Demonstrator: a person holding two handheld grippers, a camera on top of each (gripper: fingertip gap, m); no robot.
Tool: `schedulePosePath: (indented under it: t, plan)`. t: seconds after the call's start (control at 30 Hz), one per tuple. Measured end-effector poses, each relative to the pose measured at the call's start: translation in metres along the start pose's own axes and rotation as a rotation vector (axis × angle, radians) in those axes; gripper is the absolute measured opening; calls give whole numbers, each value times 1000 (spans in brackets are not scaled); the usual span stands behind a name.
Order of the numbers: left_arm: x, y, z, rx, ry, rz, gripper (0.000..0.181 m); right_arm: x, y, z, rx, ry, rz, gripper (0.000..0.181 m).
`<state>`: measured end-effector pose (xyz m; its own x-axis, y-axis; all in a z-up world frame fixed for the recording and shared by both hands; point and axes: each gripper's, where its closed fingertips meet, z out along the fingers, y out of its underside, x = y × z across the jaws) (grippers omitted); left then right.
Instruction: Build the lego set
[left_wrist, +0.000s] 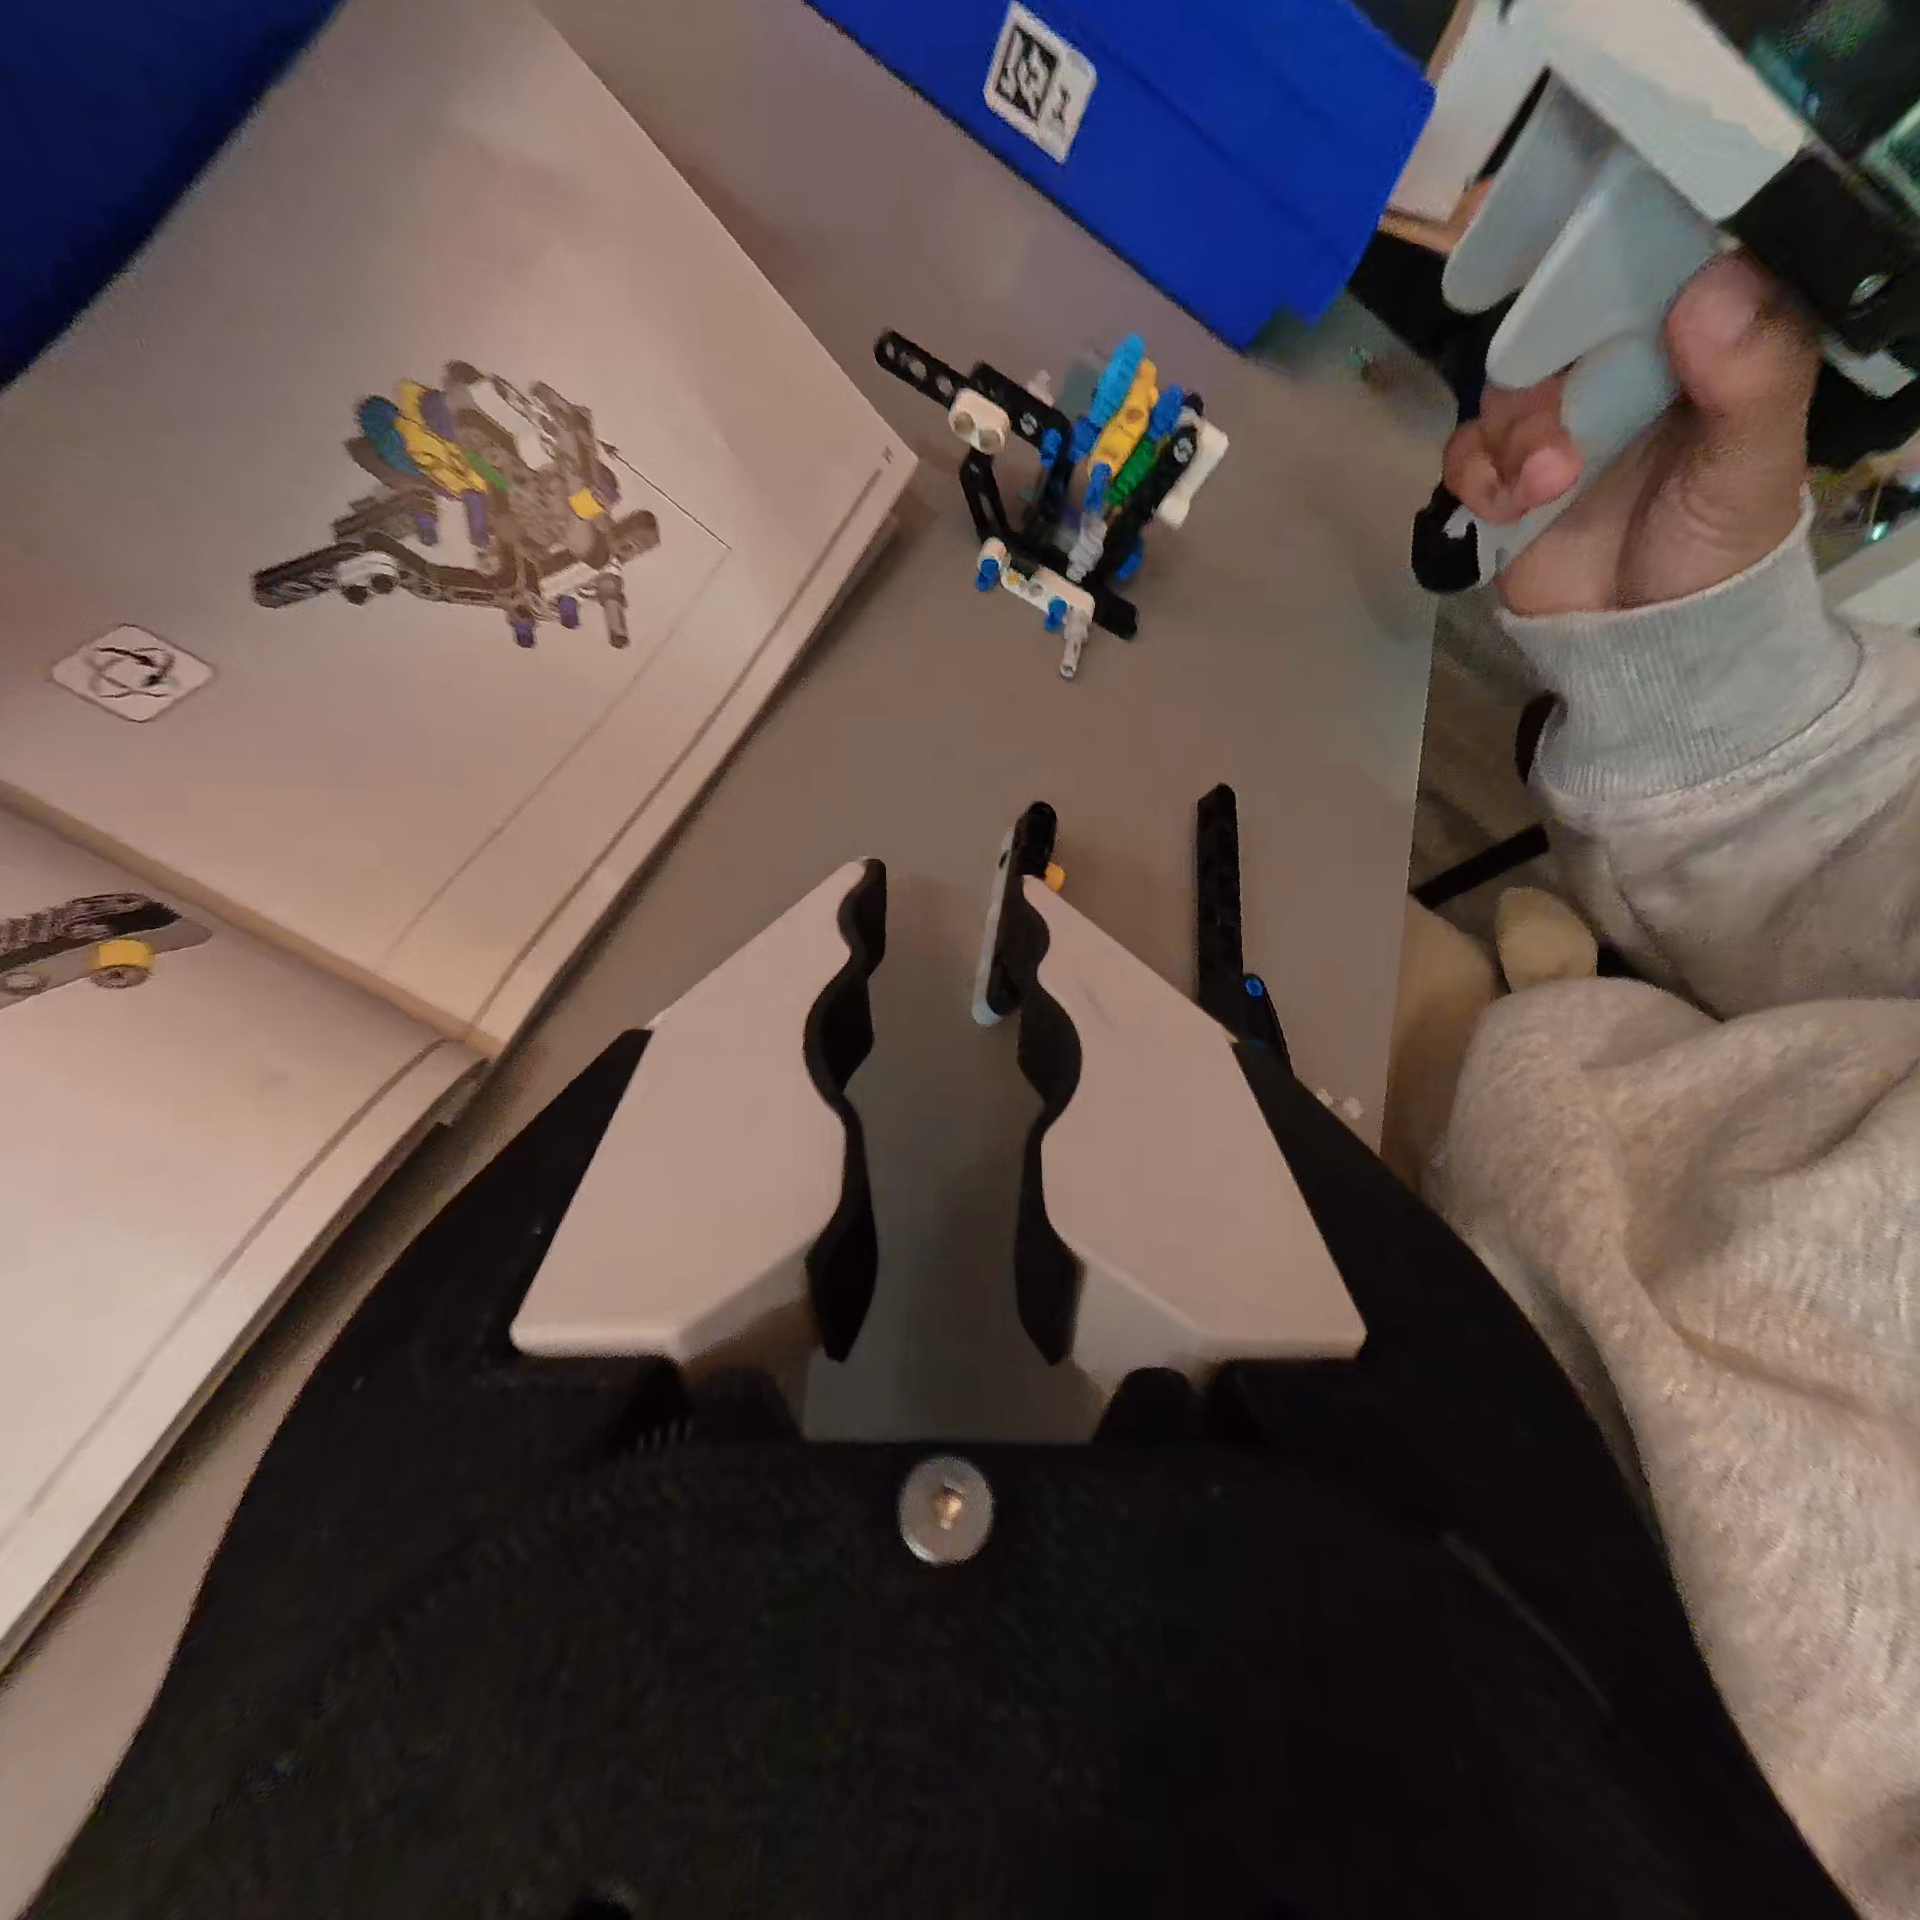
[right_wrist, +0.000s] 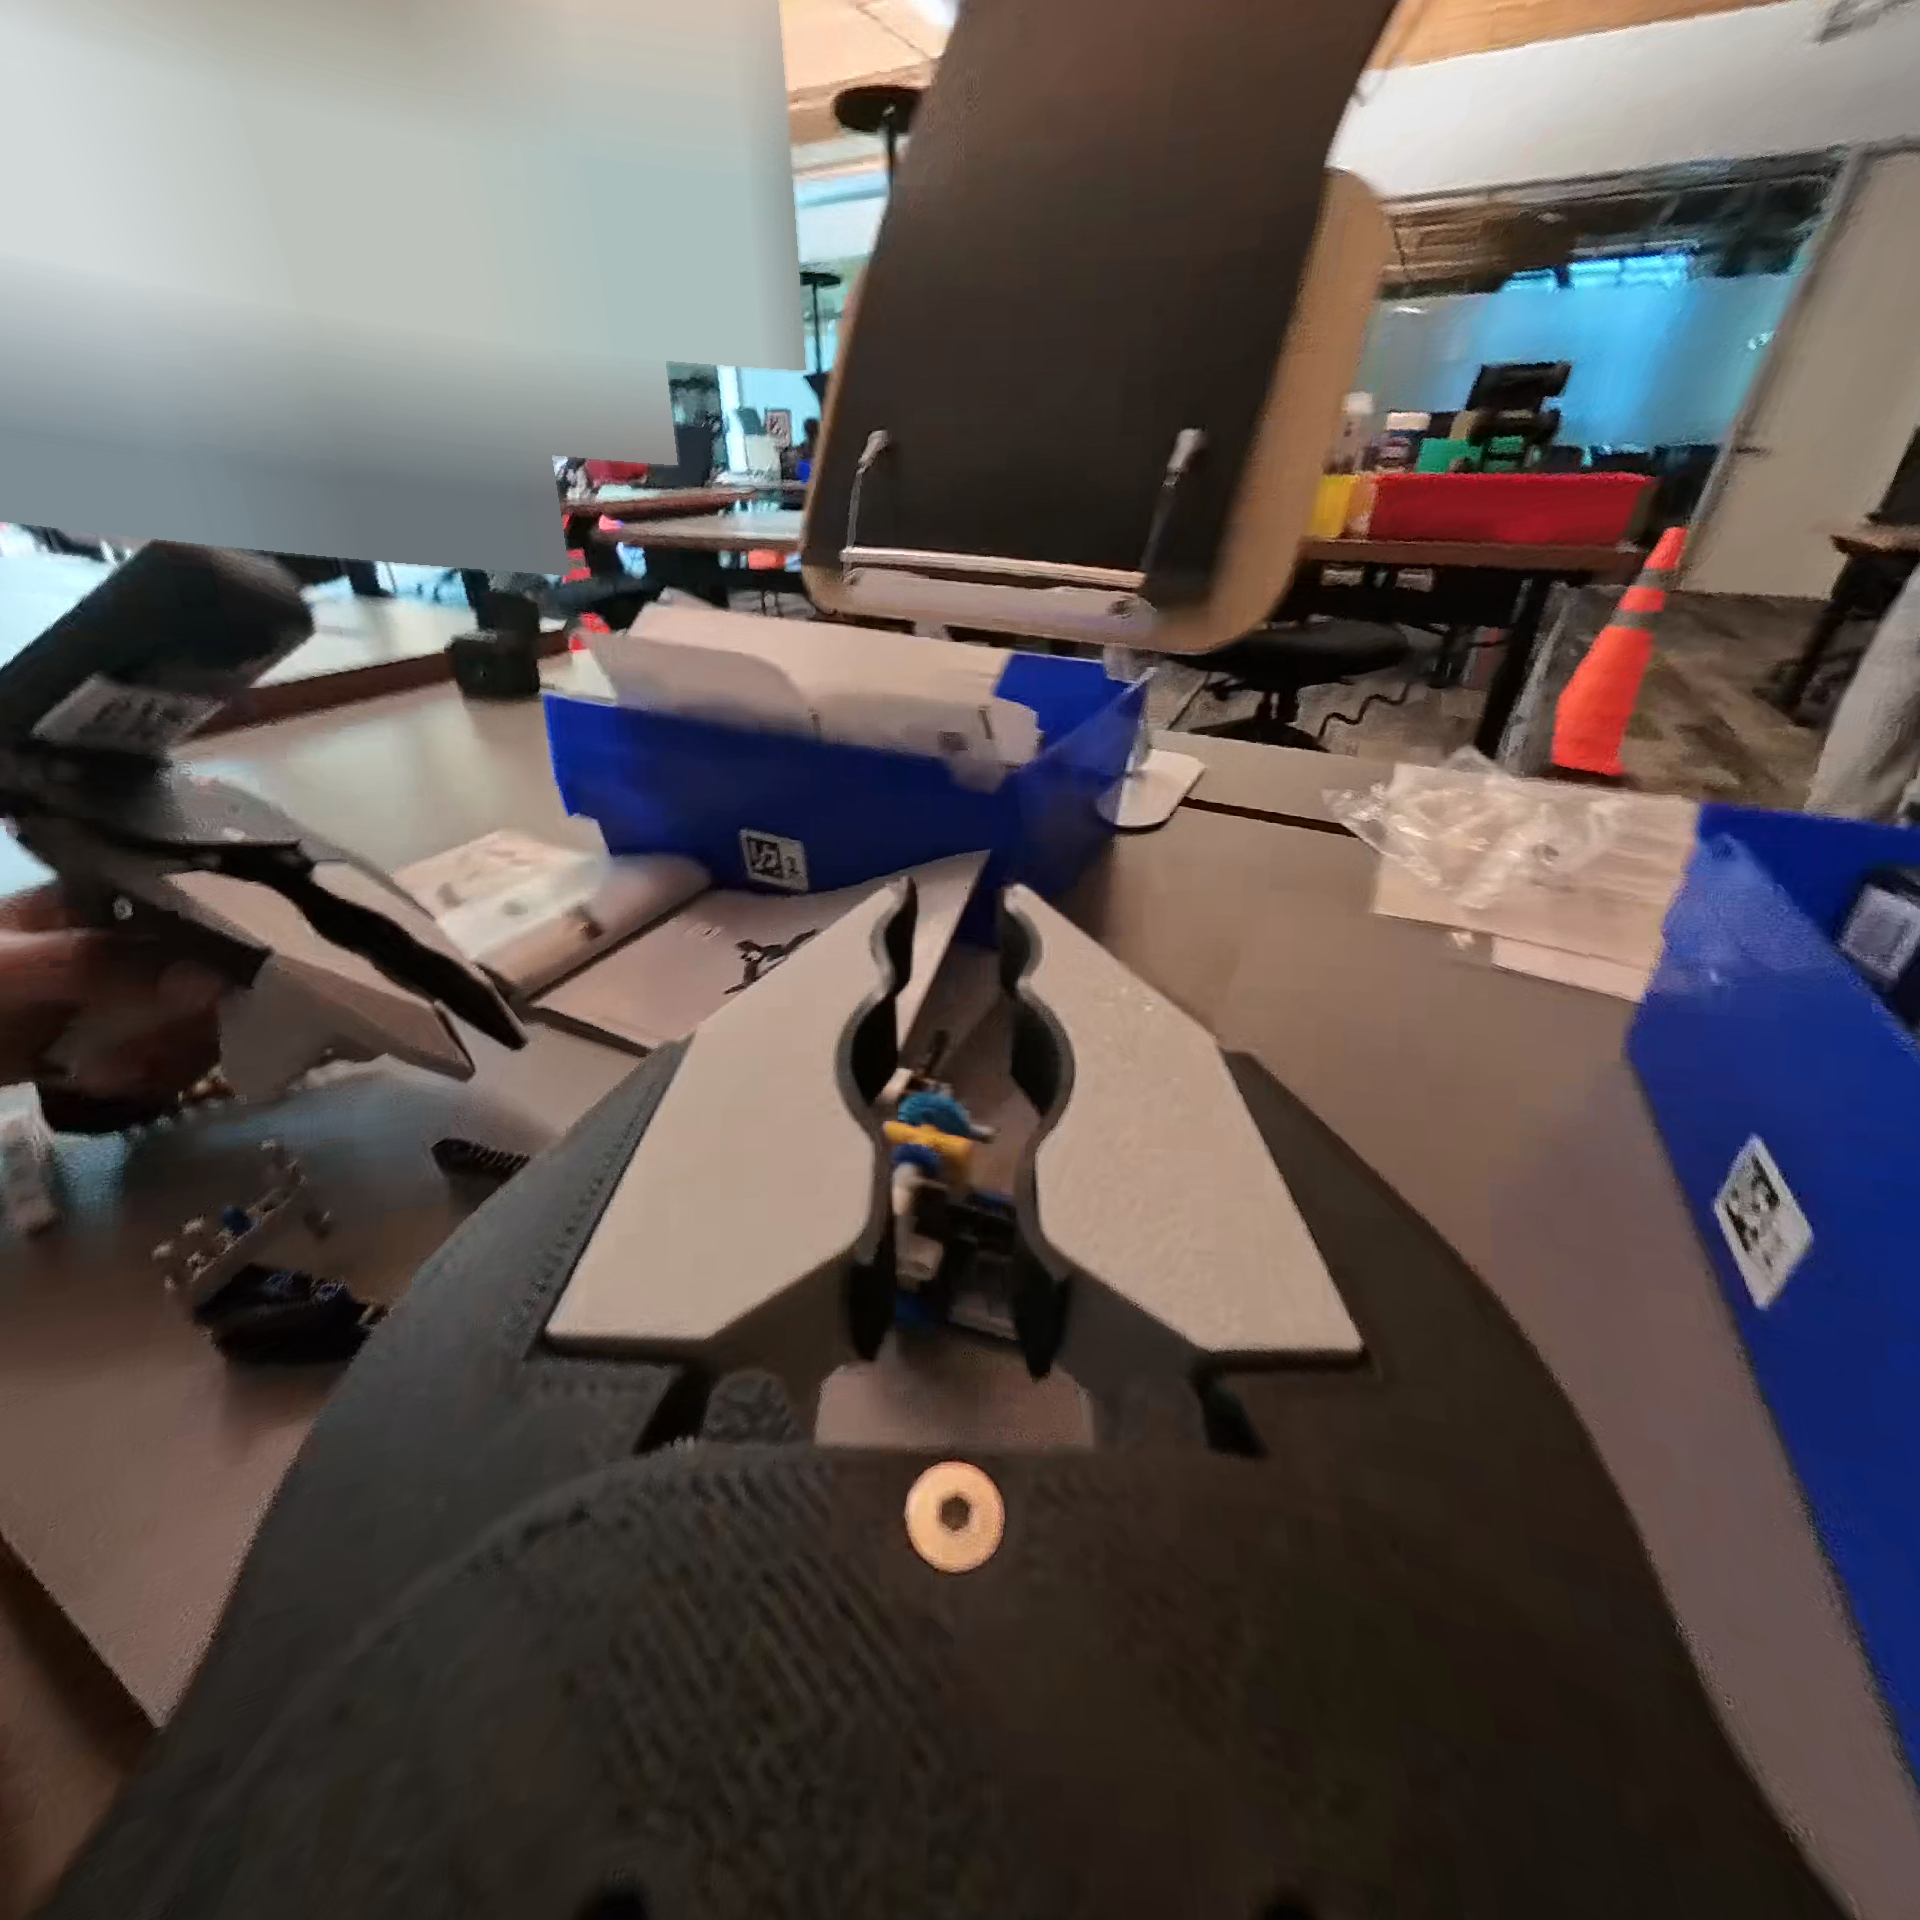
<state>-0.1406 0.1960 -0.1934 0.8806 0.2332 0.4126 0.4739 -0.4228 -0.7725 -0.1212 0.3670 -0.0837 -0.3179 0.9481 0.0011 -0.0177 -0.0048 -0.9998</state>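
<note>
Model (left_wrist: 1070, 488) part-built, frame centre — loose beams (left_wrist: 1218, 894) unplaced; left gripper (left_wrist: 951, 883) parted, empty — right gripper (right_wrist: 956, 914) likewise.

No writing here can be made out. The blue box (left_wrist: 1195, 135) carries a white sticker (left_wrist: 1039, 85) with a black square code pattern; it shows again in the right wrist view. A second blue bin (right_wrist: 1787, 1143) at the right bears a similar code sticker (right_wrist: 1761, 1233). The open instruction booklet (left_wrist: 416, 520) shows only printed drawings and a small diamond symbol (left_wrist: 132, 672), its marks too blurred to read.
</note>
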Motion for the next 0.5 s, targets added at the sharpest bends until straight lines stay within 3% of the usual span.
schedulePosePath:
  t: [0.03,0.23,0.5]
  plan:
    - [-2,-3,-2,24,-3,-13,20,10,1,-4,3,6,45,16]
    - [-9,-15,-11,118,4,-78,21,27,22,-4,-7,-47,267,24]
    - [-13,-11,-8,93,-39,-55,27,19,30,1,-51,-66,247,26]
